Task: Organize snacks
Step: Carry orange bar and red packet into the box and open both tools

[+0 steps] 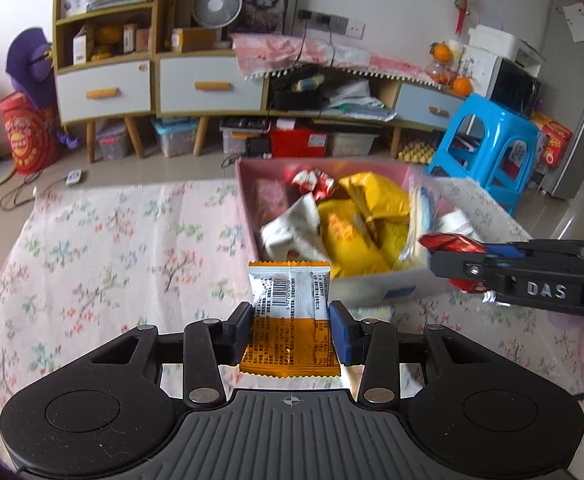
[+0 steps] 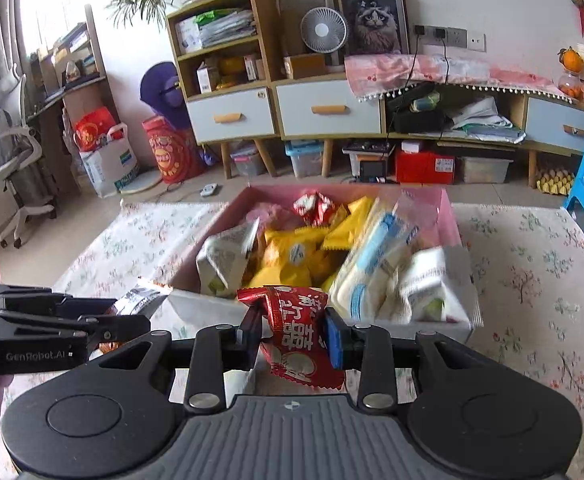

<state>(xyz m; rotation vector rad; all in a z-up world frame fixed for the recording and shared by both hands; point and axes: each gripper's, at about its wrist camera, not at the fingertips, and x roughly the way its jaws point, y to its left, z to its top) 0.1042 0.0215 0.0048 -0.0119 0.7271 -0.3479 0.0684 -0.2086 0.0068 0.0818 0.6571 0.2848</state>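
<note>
Tablecloth (image 1: 104, 248) with a floral print covers the table, and one pink box (image 2: 450, 216) with a white front wall stands on it, open at the top and heaped with wrapped snacks. Inside the box, as far as the blur allows a count, lie several yellow packets (image 2: 292, 254), at least two white-and-blue packets (image 2: 380, 248), two white packets with green print, one at the left (image 2: 224, 260) and one at the right front corner (image 2: 428, 288), and one small red-and-white sweet (image 2: 312, 206) near the back wall.

Two grippers are in view, both held above the cloth just in front of the box. The left gripper (image 1: 290, 330) has its jaws drawn in against one orange-and-white snack packet (image 1: 288, 304), pinching it at both side edges; the packet stands upright with its barcode facing the camera, its top edge reaching up in front of the near left corner of the box. The right gripper (image 2: 292, 334) is clamped on one red snack packet (image 2: 296, 328) printed with white characters, squeezed between the black pad and the blue pad, the packet slightly tilted and hanging in front of the white front wall of the box. In the left wrist view the red packet pokes out past the right gripper's fingertips, beside the near right corner of the box.

One blue plastic stool (image 1: 488, 148) stands on the floor beyond the table.
</note>
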